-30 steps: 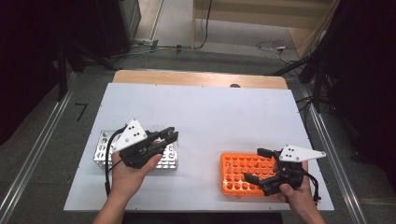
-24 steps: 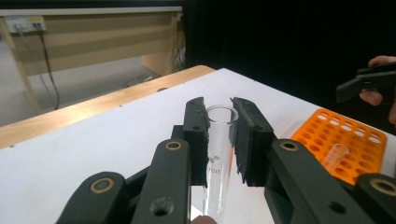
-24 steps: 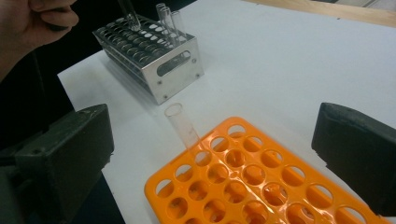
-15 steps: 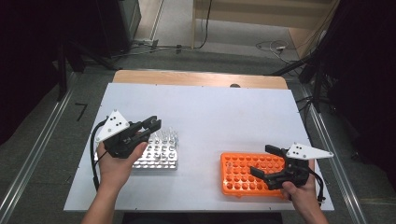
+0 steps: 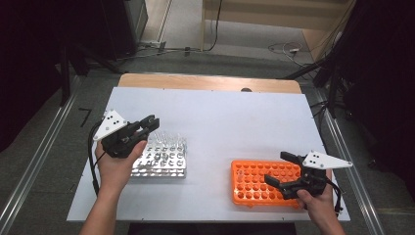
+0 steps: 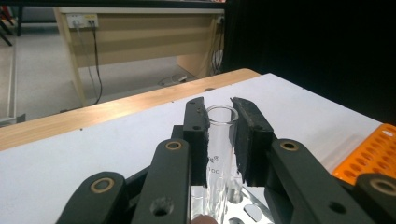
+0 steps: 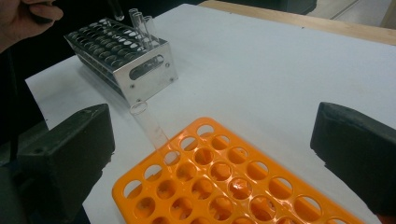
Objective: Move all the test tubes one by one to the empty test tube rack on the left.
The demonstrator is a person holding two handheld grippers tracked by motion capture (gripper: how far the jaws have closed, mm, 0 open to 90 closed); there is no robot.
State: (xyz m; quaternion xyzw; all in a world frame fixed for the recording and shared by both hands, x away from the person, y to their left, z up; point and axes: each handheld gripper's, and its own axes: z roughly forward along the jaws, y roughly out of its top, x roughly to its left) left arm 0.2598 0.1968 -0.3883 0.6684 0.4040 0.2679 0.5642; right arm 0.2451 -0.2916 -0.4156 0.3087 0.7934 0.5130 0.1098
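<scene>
My left gripper [image 5: 151,122] [image 6: 219,109] is shut on a clear glass test tube [image 6: 218,140], held upright near its open mouth. The tube's rounded bottom [image 7: 115,9] hangs just above the back of the metal tube rack [image 5: 161,164] [image 7: 140,70]. A few more glass tubes [image 5: 169,139] [image 7: 140,21] stand in that rack. My right gripper [image 5: 277,167] [image 7: 212,140] is open over the left part of the orange rack [image 5: 259,183] [image 7: 224,186], with nothing between its jaws. One glass tube [image 7: 149,123] leans in a hole at the orange rack's near-left corner.
Both racks sit on a white tabletop [image 5: 230,122] whose wooden far edge [image 5: 205,82] shows behind it. Metal rails [image 5: 34,166] run along the floor on each side. Cables and a wooden desk lie beyond the table.
My left gripper has moved left and back from over the middle of the metal rack, carrying the tube. My right gripper has shifted slightly right along the orange rack.
</scene>
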